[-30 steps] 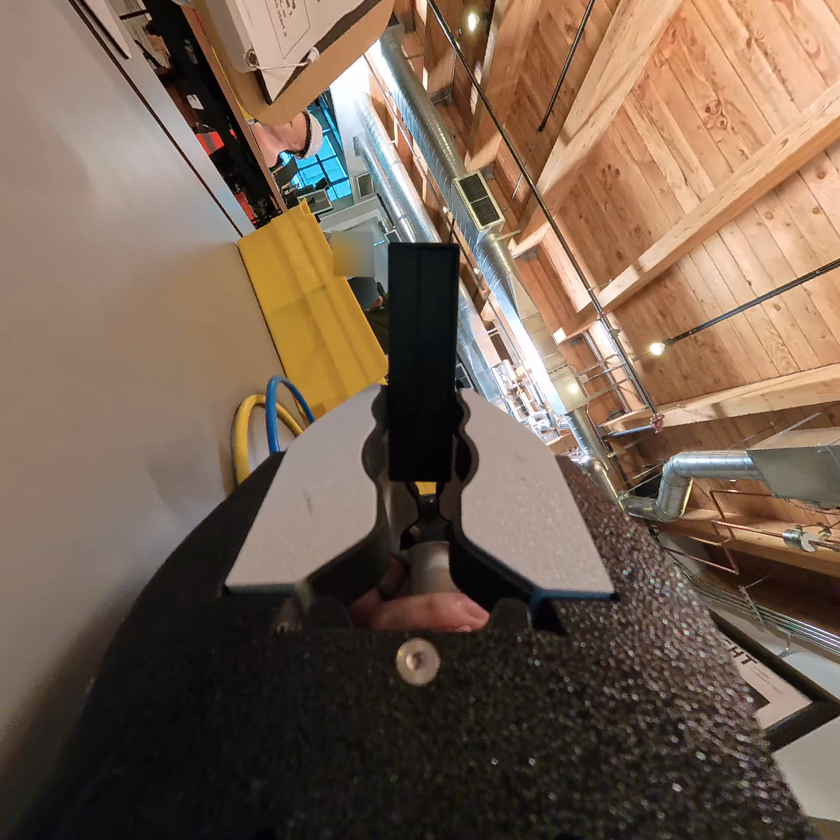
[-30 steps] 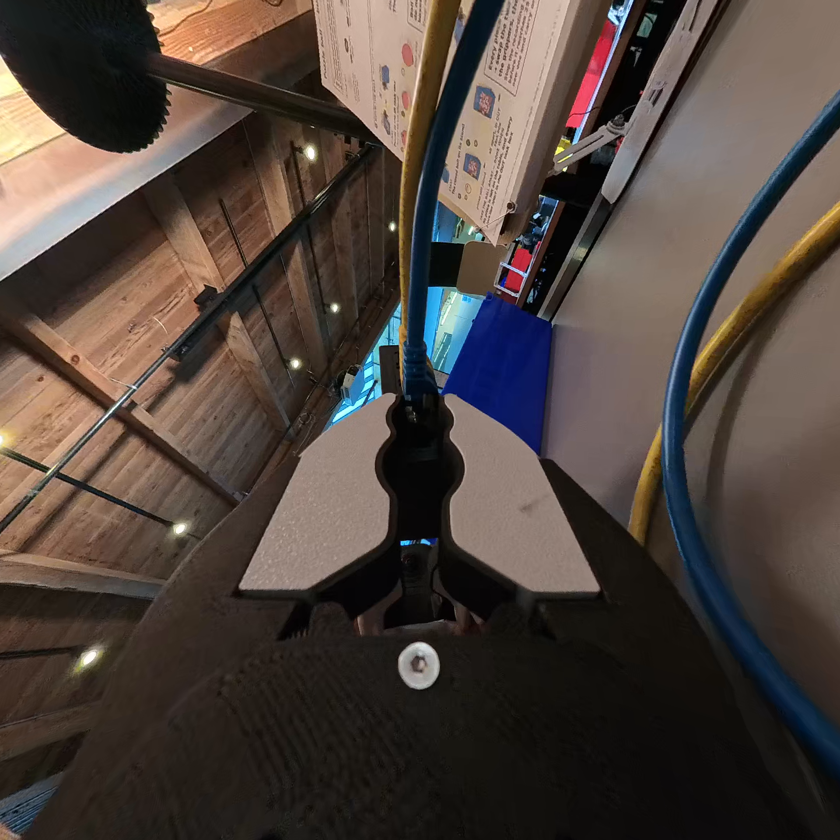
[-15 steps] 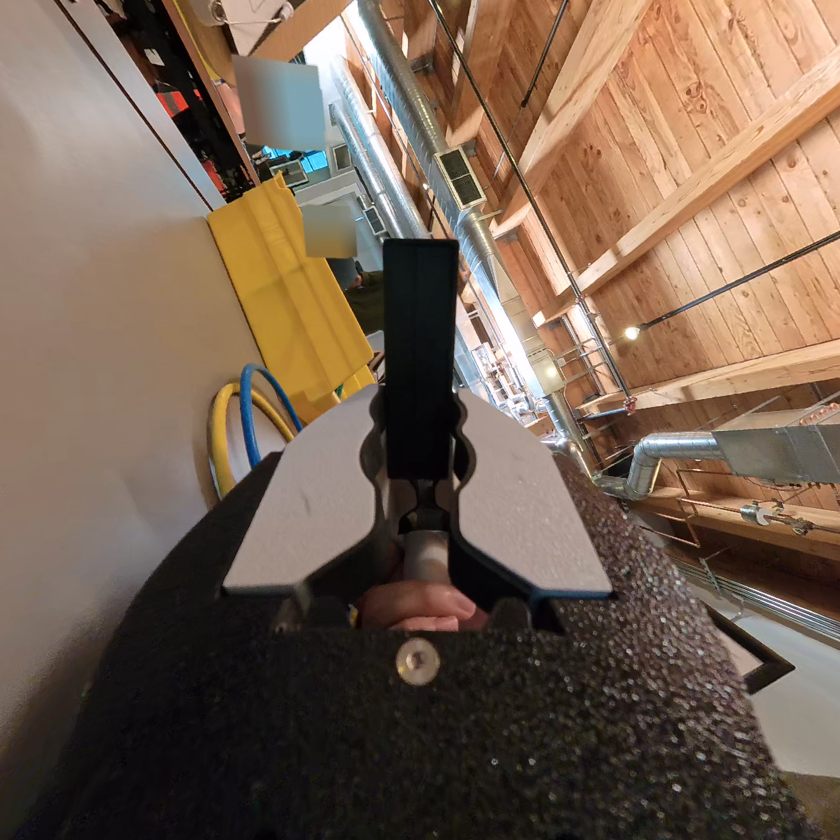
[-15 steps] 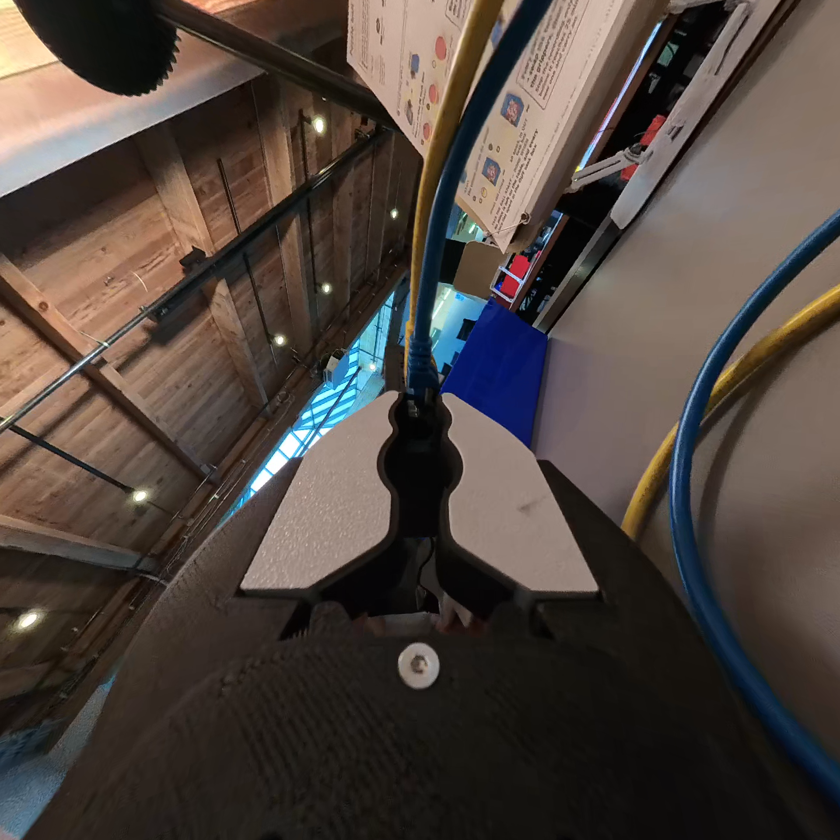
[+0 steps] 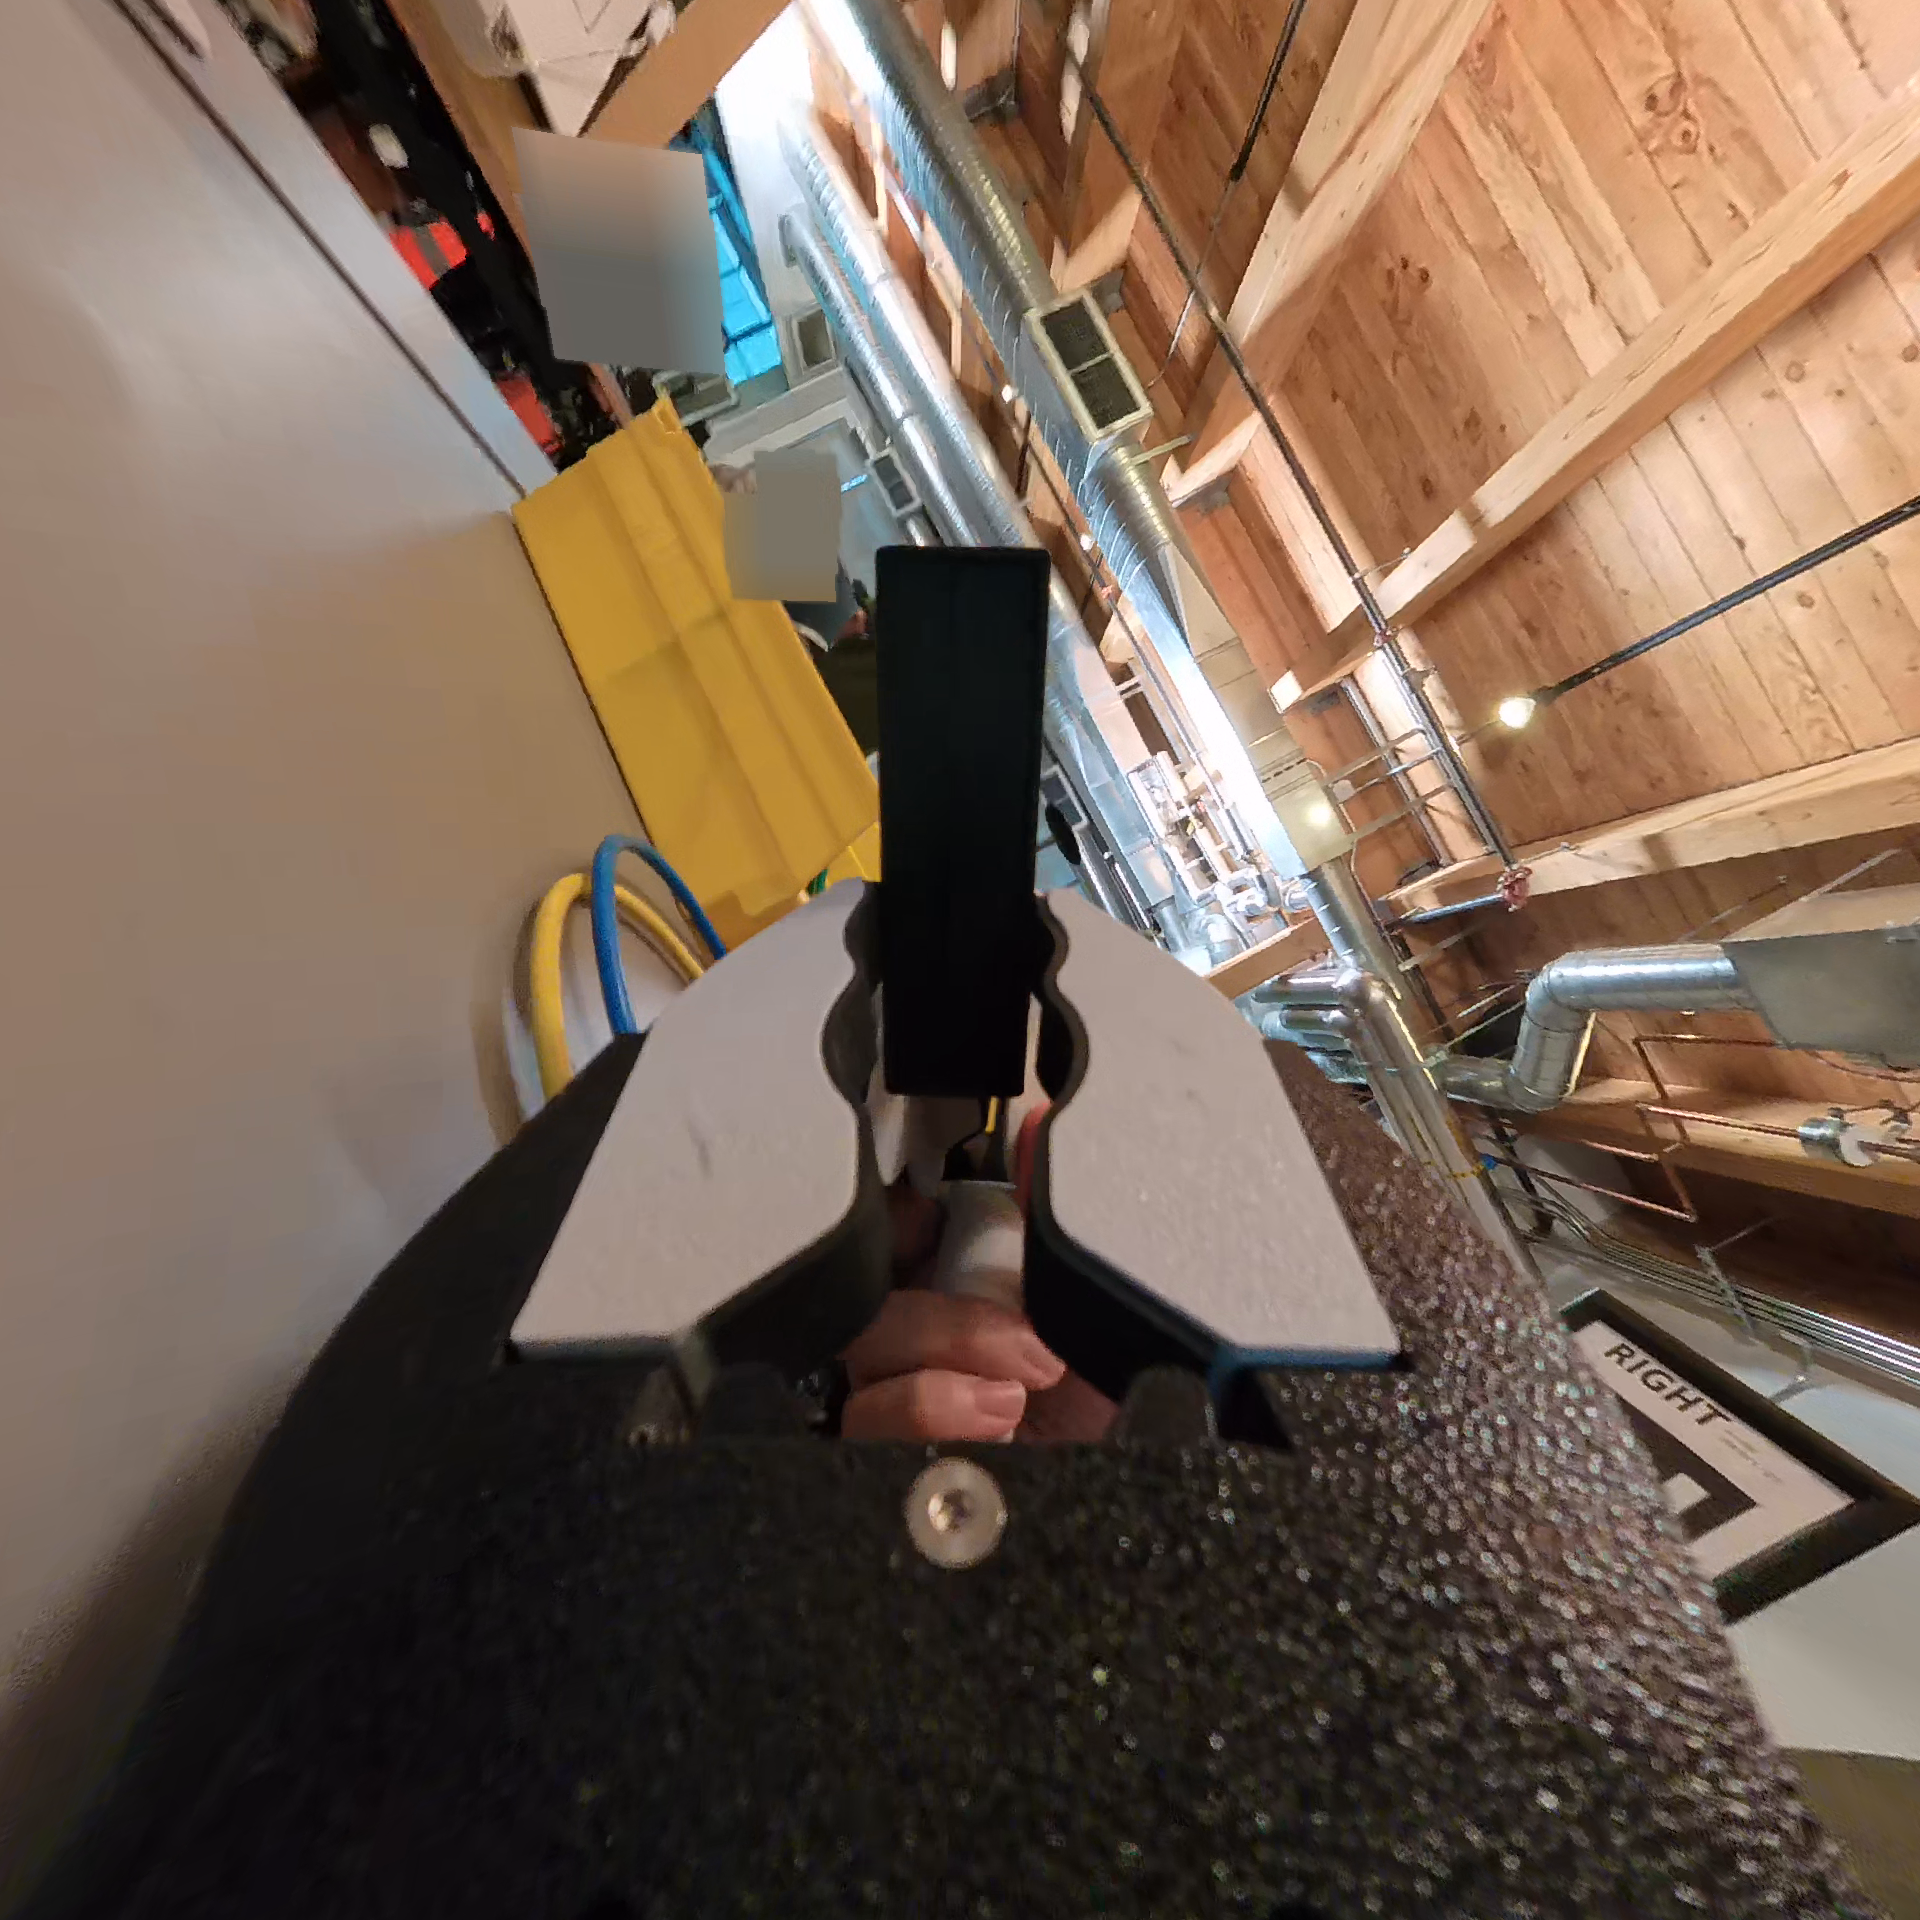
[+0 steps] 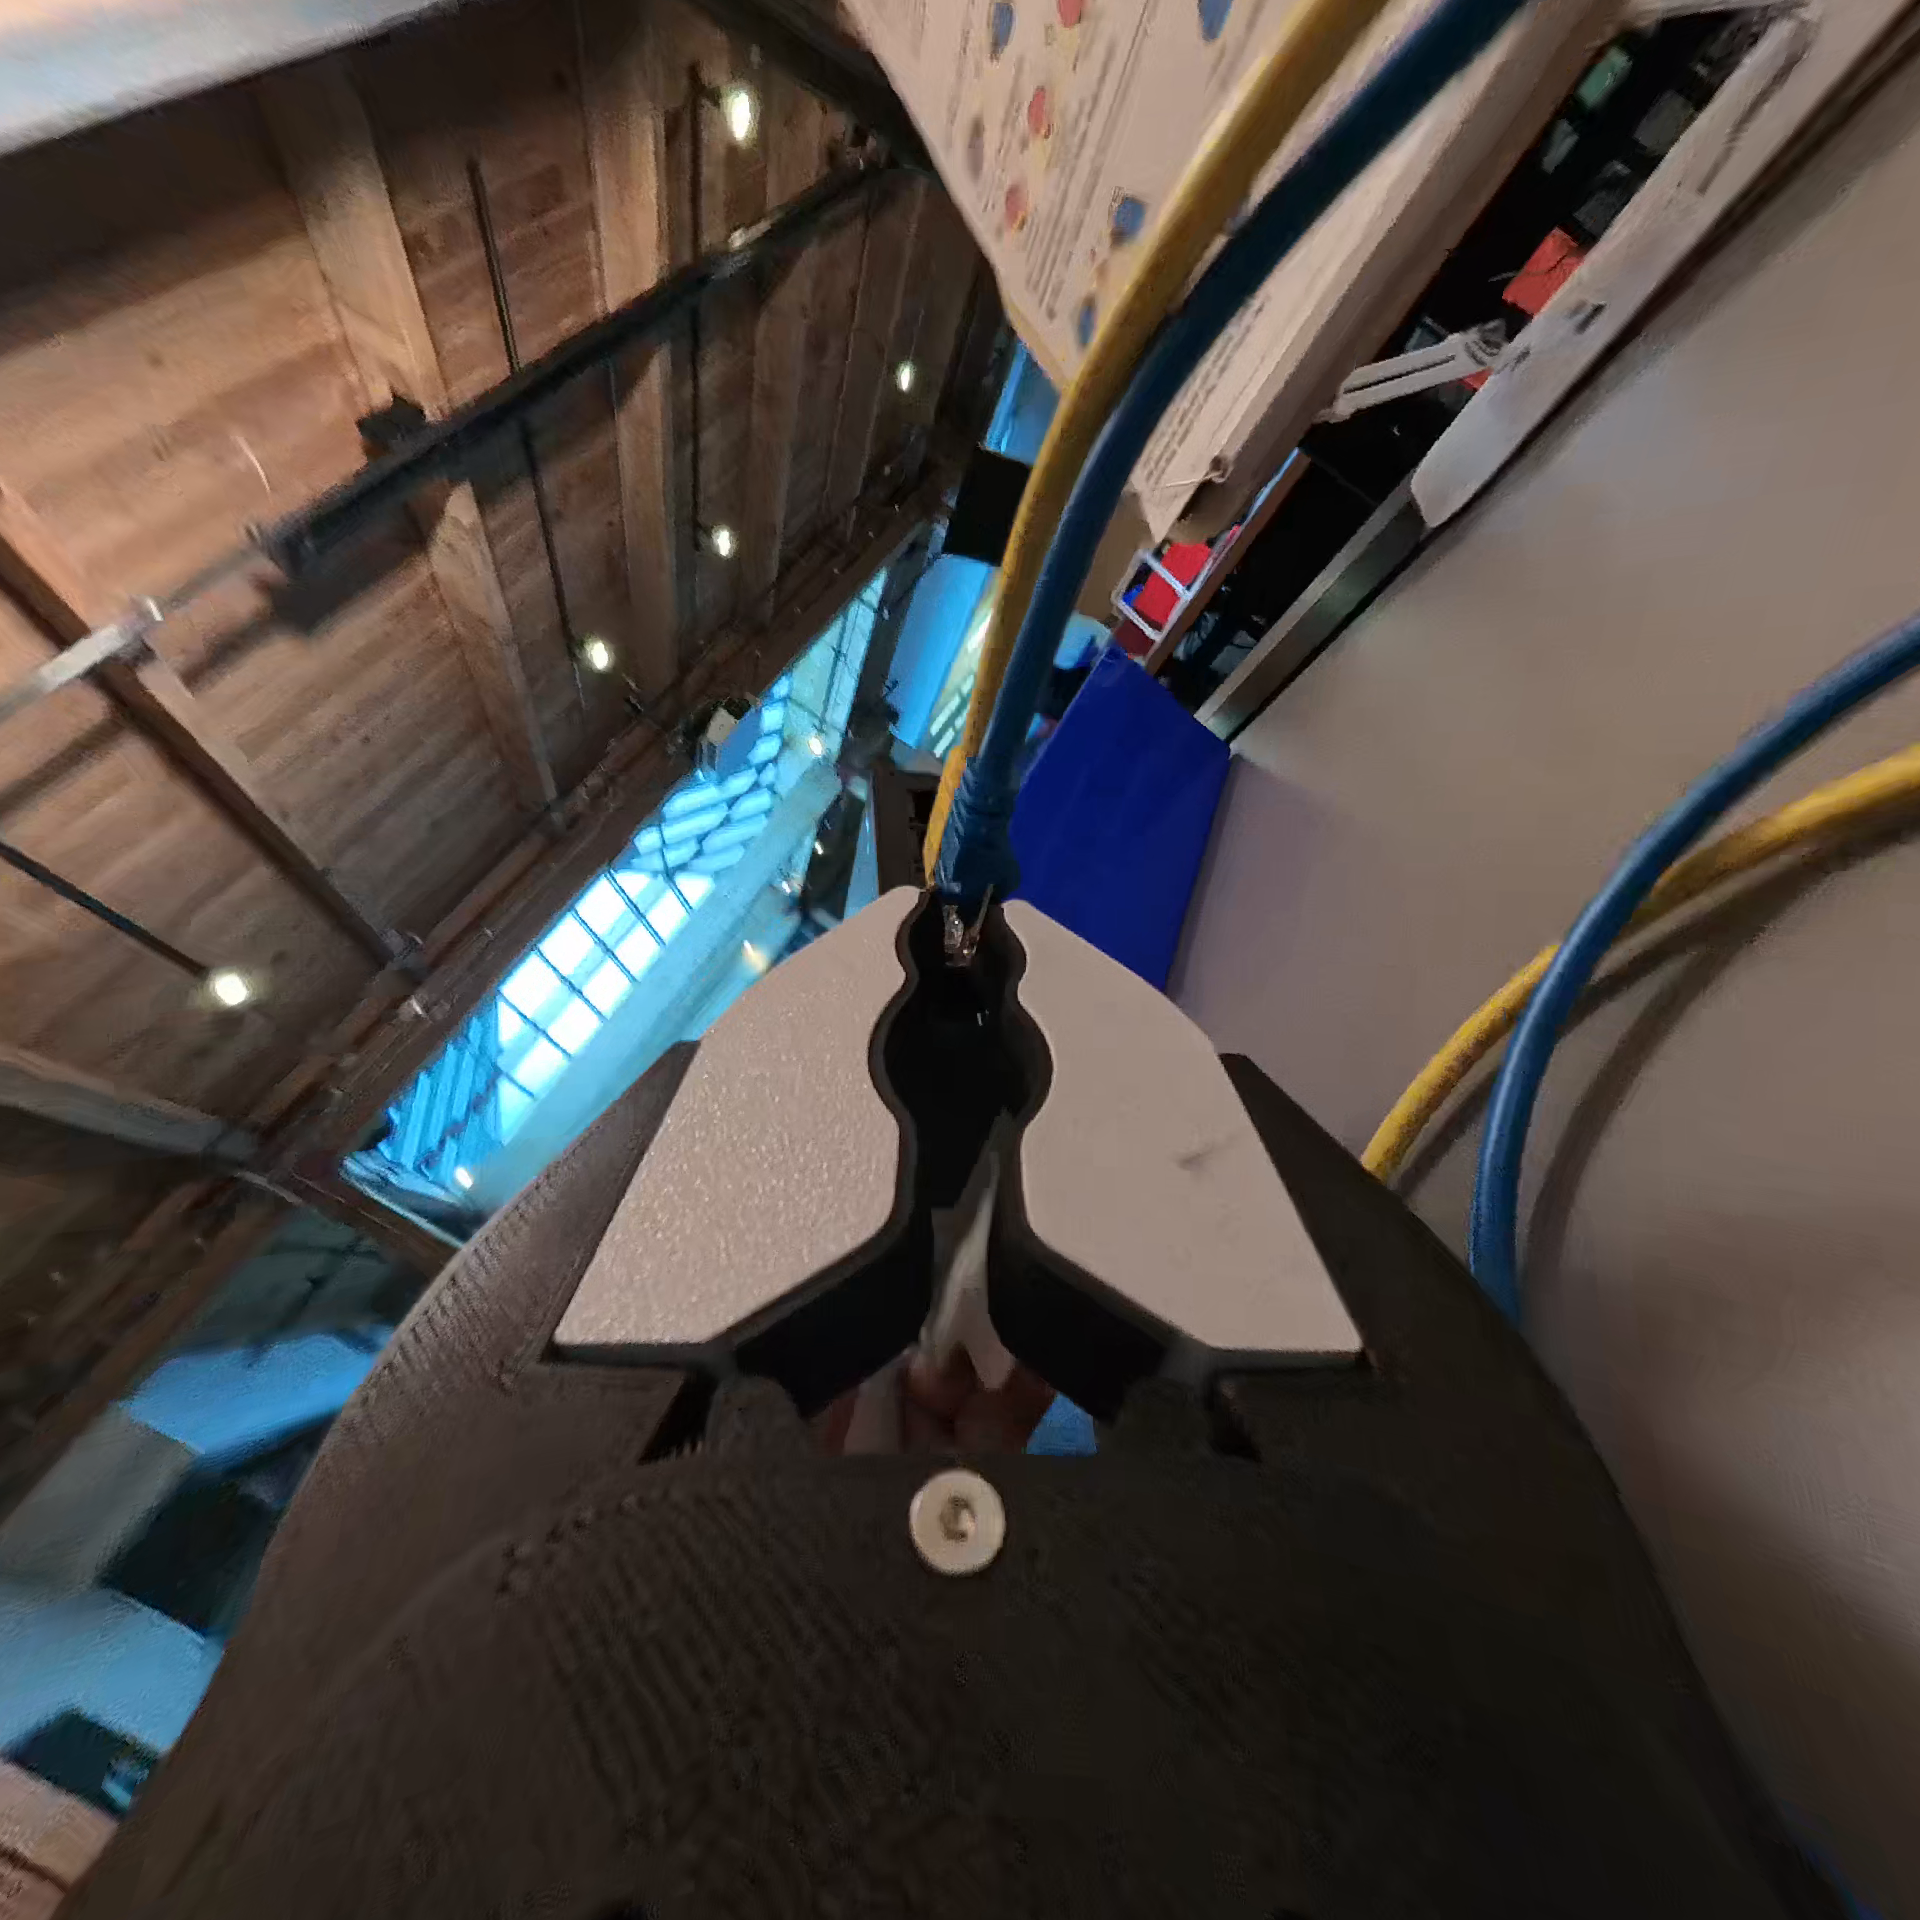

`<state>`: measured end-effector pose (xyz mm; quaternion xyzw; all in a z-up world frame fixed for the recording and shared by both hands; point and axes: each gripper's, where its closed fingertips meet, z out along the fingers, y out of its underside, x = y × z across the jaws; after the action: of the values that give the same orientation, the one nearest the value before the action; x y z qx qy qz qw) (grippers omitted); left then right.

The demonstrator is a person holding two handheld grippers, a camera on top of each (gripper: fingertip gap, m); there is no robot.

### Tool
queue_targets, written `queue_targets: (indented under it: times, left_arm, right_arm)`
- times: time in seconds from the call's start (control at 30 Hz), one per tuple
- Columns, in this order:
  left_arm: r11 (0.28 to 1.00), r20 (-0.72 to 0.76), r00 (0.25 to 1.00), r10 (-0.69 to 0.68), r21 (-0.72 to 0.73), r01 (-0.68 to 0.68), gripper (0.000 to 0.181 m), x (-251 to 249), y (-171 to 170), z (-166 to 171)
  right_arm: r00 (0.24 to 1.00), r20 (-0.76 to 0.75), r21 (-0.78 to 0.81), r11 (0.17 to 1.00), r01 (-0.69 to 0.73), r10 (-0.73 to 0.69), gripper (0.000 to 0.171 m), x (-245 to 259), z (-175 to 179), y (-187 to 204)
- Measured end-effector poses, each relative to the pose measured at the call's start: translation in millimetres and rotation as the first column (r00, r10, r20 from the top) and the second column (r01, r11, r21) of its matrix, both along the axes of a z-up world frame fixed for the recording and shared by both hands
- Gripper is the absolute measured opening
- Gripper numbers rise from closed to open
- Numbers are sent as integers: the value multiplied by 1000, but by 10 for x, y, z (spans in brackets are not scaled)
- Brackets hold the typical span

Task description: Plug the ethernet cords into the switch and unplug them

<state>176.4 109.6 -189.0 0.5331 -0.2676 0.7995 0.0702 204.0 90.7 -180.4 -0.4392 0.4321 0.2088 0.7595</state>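
My left gripper [image 5: 954,920] is shut on the black switch [image 5: 961,790], which stands edge-on between the fingers and sticks out past the tips. My right gripper [image 6: 961,914] is shut on the plug of the blue ethernet cord [image 6: 1039,644], which runs up and away from the tips. A yellow ethernet cord [image 6: 1081,416] runs alongside it, and its end is hidden behind the blue plug. Loops of the blue cord [image 5: 613,935] and the yellow cord [image 5: 556,997] lie on the beige table [image 5: 208,779]. The switch's ports are hidden.
A yellow bin [image 5: 707,707] stands on the table's far side in the left wrist view, and a blue bin [image 6: 1112,810] in the right wrist view. A printed cardboard box [image 6: 1195,208] hangs above the cords. Cord loops [image 6: 1538,1039] lie on the table [image 6: 1662,675] right of my right gripper.
My right gripper has swung with the blue plug still in it, and its view is now blurred; the black round object has left its view. My left gripper still holds the switch, slightly shifted.
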Motion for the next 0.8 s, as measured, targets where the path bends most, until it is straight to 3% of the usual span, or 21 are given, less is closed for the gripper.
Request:
queue_targets:
  times: [0.17, 0.23, 0.4, 0.53, 0.63, 0.8]
  left_arm:
    - [996, 78, 993, 86, -26, -84, 25, -24, 153, 137]
    - [995, 78, 993, 85, -63, -80, 26, -19, 173, 134]
    - [995, 83, 994, 67, -76, -61, 26, -22, 167, 148]
    - [990, 105, 989, 102, -103, -91, 26, -25, 367, 210]
    - [988, 111, 984, 141, -84, -132, 26, -28, 508, 232]
    - [989, 145, 979, 141, -67, -132, 26, -50, 487, 326]
  right_arm:
    - [991, 83, -176, 980, -92, 108, 8, -126, 43, 27]
    - [981, 14, -139, 972, -188, 192, 8, -157, 15, 35]
    - [963, -20, -101, 958, -270, 269, 7, -182, 22, -23]
    - [942, -17, -94, 937, -336, 335, 7, -223, 23, -118]
    - [873, -7, -142, 864, -483, 487, 7, -501, 9, -86]
    - [627, 22, -441, 570, -693, 779, 8, -1378, -127, 110]
